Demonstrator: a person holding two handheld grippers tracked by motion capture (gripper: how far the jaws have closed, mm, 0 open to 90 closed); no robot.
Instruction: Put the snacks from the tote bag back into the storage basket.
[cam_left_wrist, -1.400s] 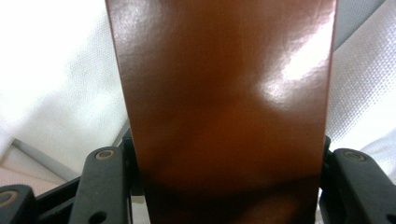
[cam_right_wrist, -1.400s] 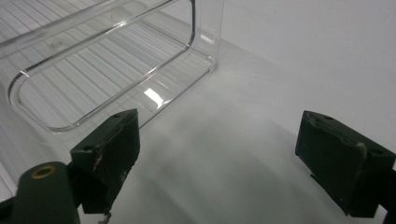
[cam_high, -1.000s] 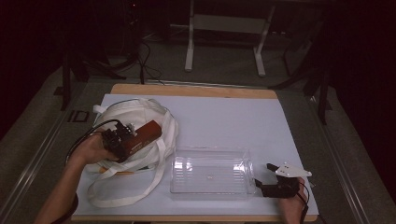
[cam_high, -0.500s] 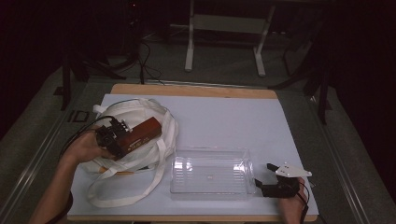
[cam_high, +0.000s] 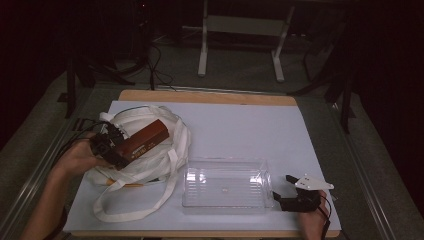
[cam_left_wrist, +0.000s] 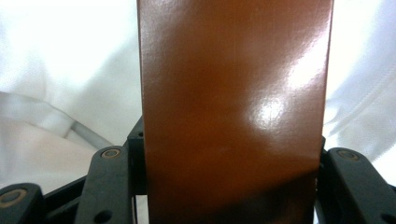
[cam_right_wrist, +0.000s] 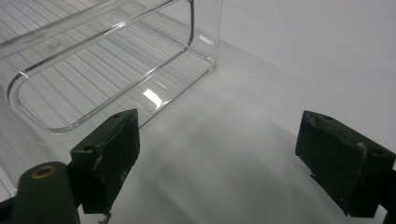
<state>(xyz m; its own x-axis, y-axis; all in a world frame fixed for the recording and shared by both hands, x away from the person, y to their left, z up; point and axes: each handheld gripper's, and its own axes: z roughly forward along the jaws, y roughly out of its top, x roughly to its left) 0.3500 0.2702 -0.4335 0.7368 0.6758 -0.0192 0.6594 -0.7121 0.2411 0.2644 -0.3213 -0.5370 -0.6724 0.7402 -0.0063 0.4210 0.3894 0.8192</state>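
A long brown box (cam_high: 146, 138) lies tilted over a white cloth tote bag (cam_high: 159, 155) at the table's left. My left gripper (cam_high: 121, 150) is shut on the box's near end. In the left gripper view the glossy brown box (cam_left_wrist: 233, 107) stands between the two black jaws of the gripper (cam_left_wrist: 231, 161), with white bag fabric (cam_left_wrist: 65, 70) behind it. A clear plastic bin (cam_high: 225, 182) sits empty at the front middle. My right gripper (cam_high: 283, 192) rests open just right of the bin. In the right gripper view the gripper (cam_right_wrist: 224, 163) has its jaws wide apart, and the bin's corner (cam_right_wrist: 107, 70) is ahead on the left.
The white table cover (cam_high: 240, 130) spans a wooden-edged table. The bag's loose handles (cam_high: 135, 210) trail toward the front left edge. Dark floor with metal stand legs (cam_high: 202, 55) and cables lies beyond the far edge.
My left gripper has carried the brown box a little to the left over the bag. The right gripper and the bin have stayed put.
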